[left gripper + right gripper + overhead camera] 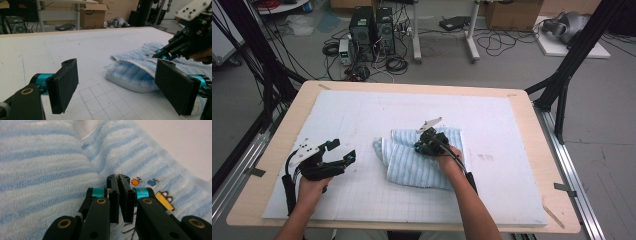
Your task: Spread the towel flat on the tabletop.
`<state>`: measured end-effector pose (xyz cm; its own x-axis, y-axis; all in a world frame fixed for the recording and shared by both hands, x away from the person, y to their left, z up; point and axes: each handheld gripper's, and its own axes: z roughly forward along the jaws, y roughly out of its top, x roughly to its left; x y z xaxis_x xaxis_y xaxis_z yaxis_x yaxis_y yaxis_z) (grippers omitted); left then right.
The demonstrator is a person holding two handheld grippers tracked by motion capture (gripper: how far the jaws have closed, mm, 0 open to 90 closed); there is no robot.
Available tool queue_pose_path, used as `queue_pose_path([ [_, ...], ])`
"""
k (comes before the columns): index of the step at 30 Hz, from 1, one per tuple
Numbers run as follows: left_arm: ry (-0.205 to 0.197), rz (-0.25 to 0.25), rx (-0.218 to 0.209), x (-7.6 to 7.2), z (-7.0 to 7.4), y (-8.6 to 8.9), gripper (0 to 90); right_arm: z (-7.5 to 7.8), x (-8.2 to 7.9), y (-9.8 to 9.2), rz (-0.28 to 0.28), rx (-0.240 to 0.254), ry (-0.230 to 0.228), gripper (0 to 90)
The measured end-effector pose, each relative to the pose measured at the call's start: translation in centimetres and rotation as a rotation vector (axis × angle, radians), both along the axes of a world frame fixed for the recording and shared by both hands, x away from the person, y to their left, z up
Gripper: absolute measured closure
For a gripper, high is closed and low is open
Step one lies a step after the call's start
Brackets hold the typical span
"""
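One broad wooden table [522, 107] with a pale rim carries everything here, and most of its top is covered by a white foam mat [362, 112] marked with a faint square grid. Near the middle of that mat lies a light blue and white striped terry towel [409, 167], folded over on itself into a thick, loosely rolled bundle; in the left gripper view its folded end [130, 76] faces the camera, with a white hem running along the upper layer. Small embroidered figures in orange, blue and yellow [163, 200] decorate the towel close to the right tongs.

The left tongs [343, 151] sit near the table's left edge, well apart from the towel, held low over the mat. Their two black padded jaws stand wide apart with nothing between them; the left gripper view shows bare mat and the towel's end through the gap.

The right tongs [421, 146] rest on top of the towel, at its upper middle, tipped downward into the pile. In the right gripper view [121, 195] their jaws are pressed together with hardly a slit left. Whether a pinch of cloth is caught between the pads, I cannot tell.
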<state>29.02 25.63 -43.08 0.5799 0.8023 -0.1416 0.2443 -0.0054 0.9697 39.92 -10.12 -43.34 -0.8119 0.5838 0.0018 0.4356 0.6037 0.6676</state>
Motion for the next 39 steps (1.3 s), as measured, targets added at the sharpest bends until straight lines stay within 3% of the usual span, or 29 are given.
queue_pose_path([
  [2,0.0,-0.002,0.001,0.0,0.0,0.0,19.6,0.5,0.7,-0.4,-0.03,0.027,-0.024,87.2],
  [8,0.007,-0.001,0.008,0.0,0.0,-0.1,19.6,2.3,3.4,-1.9,-0.157,0.046,-0.103,87.1],
  [13,0.013,-0.002,0.011,0.0,0.0,-0.2,19.6,2.7,5.8,-3.2,-0.292,0.069,-0.126,87.1],
  [19,0.024,-0.014,0.029,0.0,-0.1,-0.4,19.7,2.7,7.2,-4.6,-0.493,0.028,-0.206,87.1],
  [22,0.034,-0.019,0.041,0.0,-0.2,-0.5,19.6,2.6,7.8,-5.4,-0.567,0.008,-0.238,87.1],
  [25,0.038,-0.026,0.049,0.1,-0.2,-0.7,19.7,2.0,8.1,-6.2,-0.613,0.007,-0.204,84.6],
  [27,0.038,-0.031,0.05,0.3,-0.2,-0.9,19.7,2.0,8.0,-6.5,-0.61,0.045,-0.175,73.3],
  [30,0.033,-0.036,0.042,0.5,-0.2,-1.1,20.2,2.9,7.4,-6.6,-0.551,0.084,-0.156,59.0],
  [33,0.033,-0.038,0.039,0.7,-0.3,-1.2,20.6,4.1,5.7,-6.8,-0.474,0.107,-0.172,50.9],
  [37,0.025,-0.03,0.023,0.8,-0.3,-1.1,20.6,4.7,3.0,-7.4,-0.383,0.131,-0.127,43.8],
  [39,0.024,-0.027,0.018,0.8,-0.3,-1.0,20.6,4.4,1.4,-7.2,-0.323,0.106,-0.11,41.0],
])
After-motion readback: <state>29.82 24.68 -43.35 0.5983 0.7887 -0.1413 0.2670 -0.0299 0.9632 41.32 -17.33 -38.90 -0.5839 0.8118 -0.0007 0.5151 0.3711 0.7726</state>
